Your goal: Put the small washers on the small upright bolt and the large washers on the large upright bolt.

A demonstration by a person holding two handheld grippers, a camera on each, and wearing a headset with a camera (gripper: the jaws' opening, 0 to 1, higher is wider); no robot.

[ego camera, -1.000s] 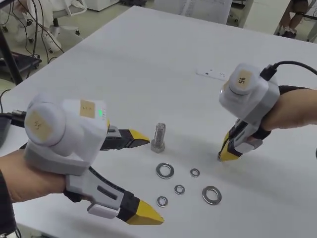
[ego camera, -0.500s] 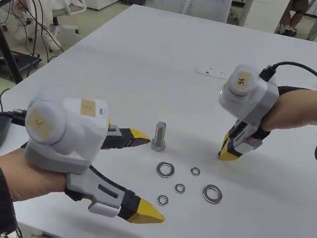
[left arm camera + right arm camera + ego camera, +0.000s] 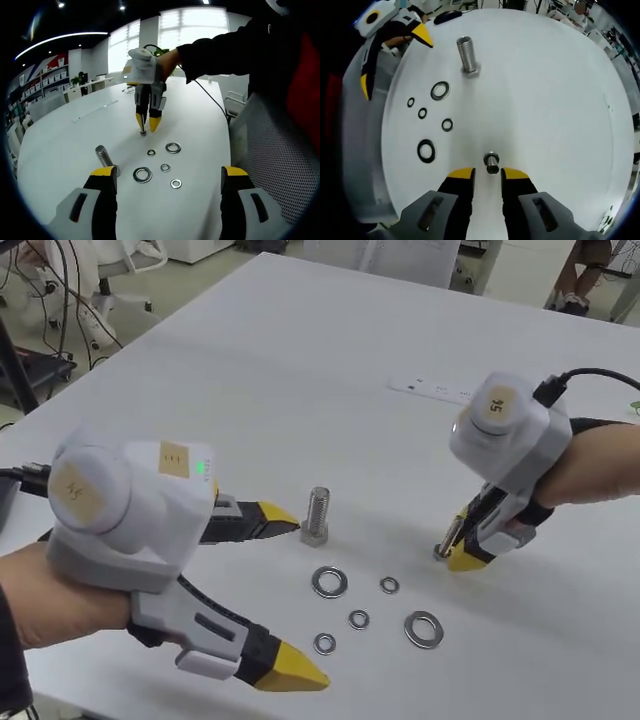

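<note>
the right gripper (image 3: 489,173) is seen with its jaws only narrowly parted. the small bolt (image 3: 491,162) is stood on its head right at the mouth of that gap and appears not to be clamped; whether a pad touches it cannot be told. the left gripper (image 3: 300,598) is held wide apart with nothing between its jaws. one of its tips is just beside the large bolt (image 3: 317,515), which is stood upright on the white table (image 3: 300,360). no washer has been threaded yet: two large washers (image 3: 330,582) and three small washers (image 3: 358,619) are laid flat and loose between the two bolts, apart from one another.

the main hazard is judged to be the small bolt being tipped. it is slim and rests on a small head, so if the right jaws are drawn away at an angle, or a pad is dragged along the thread, it could be knocked over and rolled toward the washers. the large bolt could likewise be nudged by the left jaw tip beside it when that gripper is swung to the washers. the washers are thin and lie flat on a smooth top, so they may be skated aside rather than lifted, or pinched by an edge and dropped. a mix-up is also possible, since a large washer would probably slip over the small bolt unnoticed.
</note>
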